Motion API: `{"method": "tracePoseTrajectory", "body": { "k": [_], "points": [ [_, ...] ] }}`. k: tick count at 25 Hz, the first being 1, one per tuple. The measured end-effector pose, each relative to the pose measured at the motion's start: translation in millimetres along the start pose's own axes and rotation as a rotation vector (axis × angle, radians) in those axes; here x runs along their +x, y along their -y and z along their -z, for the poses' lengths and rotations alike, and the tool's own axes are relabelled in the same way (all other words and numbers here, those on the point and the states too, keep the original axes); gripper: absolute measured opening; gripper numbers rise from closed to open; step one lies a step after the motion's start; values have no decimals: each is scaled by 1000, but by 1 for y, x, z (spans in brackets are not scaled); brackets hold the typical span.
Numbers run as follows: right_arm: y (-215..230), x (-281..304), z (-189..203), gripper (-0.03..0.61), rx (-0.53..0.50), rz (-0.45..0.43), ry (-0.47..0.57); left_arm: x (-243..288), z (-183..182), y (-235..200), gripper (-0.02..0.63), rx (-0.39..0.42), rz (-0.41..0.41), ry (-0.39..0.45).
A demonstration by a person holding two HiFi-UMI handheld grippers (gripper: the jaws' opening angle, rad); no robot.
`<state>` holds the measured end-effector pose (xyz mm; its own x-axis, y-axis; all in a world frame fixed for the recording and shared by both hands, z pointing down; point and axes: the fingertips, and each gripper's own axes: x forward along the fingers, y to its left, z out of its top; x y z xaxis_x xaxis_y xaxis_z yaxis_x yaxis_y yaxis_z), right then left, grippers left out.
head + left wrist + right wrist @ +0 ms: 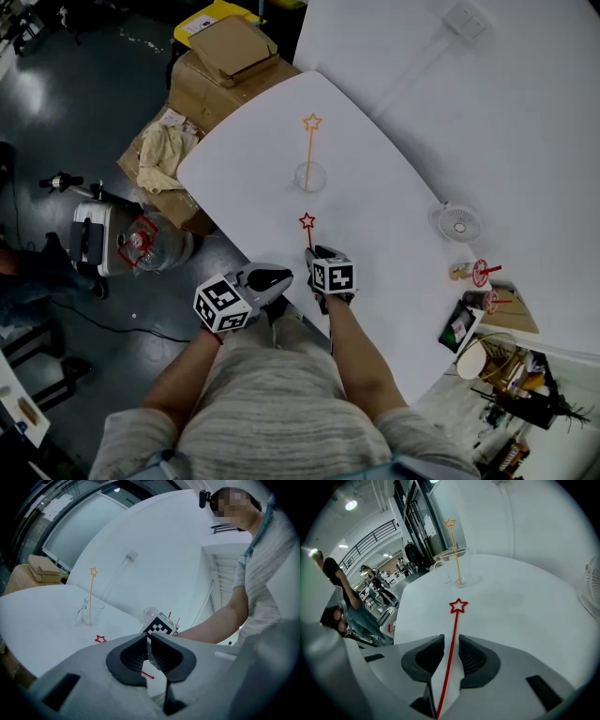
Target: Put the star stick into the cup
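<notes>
Star stick between right gripper's parted jaws.

Left gripper jaws drawn together, empty — beyond, a red star stick lies near the cup

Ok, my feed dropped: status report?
Left gripper shut, empty. Right gripper open, straddling the red star stick lying on the table. Cup ahead already holds an orange star stick; nothing between.
</notes>
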<state>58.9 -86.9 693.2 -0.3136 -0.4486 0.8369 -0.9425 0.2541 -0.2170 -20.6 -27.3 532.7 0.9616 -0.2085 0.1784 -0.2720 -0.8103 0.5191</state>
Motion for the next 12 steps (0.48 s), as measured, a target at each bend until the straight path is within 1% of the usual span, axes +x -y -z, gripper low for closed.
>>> {"method": "tracePoseTrajectory", "body": {
  "k": [2, 7, 9, 12],
  "points": [
    [0, 2, 1, 91, -4, 11, -11, 0, 0, -1, 20, -1, -1, 0],
    [4, 2, 1, 57, -11, 53, -35, 1, 0, -2, 20, -4, 0, -1],
    [4, 2, 1, 52, -31, 76, -51, 1, 0, -2, 20, -6, -1, -2],
    [2, 3, 1, 52, -88, 109, -75, 3, 1, -1, 20, -6, 1, -4]
  ]
}}
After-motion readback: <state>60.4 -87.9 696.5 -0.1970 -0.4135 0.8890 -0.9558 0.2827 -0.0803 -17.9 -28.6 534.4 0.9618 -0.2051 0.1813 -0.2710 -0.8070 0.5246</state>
